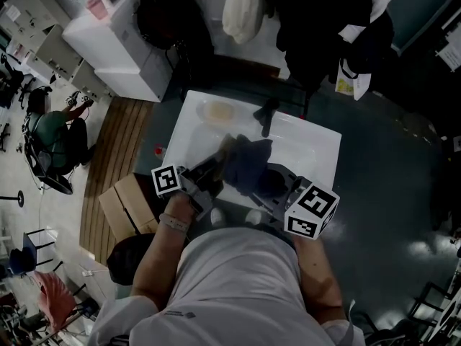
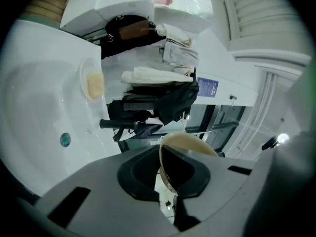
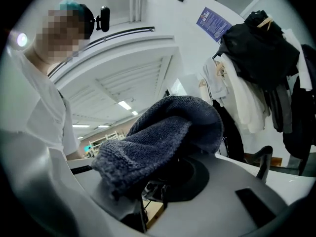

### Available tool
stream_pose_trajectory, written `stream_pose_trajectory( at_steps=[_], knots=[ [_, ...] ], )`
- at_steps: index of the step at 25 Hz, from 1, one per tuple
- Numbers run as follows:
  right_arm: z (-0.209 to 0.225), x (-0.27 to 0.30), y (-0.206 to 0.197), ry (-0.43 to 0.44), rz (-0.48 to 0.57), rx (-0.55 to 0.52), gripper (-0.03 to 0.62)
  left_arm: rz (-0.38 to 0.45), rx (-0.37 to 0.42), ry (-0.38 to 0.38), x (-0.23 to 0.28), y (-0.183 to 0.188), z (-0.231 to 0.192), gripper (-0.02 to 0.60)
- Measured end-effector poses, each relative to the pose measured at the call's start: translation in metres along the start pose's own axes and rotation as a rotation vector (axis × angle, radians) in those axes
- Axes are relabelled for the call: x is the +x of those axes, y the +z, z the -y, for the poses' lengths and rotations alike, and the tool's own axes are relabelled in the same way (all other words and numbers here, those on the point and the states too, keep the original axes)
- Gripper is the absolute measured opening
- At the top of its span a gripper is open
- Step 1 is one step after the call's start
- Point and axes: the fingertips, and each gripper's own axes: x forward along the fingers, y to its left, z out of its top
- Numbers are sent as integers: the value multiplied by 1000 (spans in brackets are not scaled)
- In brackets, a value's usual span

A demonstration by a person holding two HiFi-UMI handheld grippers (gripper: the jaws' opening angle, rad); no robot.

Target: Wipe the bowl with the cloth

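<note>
Bowl pinched by rim in left gripper, jaws closed on it, steadied mid-frame over sink. Cloth clamped in right gripper, bunched forward, apparently pressed against bowl for wiping.

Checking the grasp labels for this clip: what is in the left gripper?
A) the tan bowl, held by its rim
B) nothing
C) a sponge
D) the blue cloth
A: the left gripper view shows the left gripper shut on the rim of the tan bowl, while the blue cloth is in the right gripper.
</note>
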Motion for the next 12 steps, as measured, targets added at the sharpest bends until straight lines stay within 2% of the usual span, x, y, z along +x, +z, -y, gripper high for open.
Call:
stream_pose_trajectory(
  at_steps=[5,12],
  knots=[
    [-17,15,-18,53,-67,-9,67,49,-30,-55,4,8,13,23],
    [-19,25,-36,55,-140,-22,67,87,-76,-107,4,13,23,23]
  ],
)
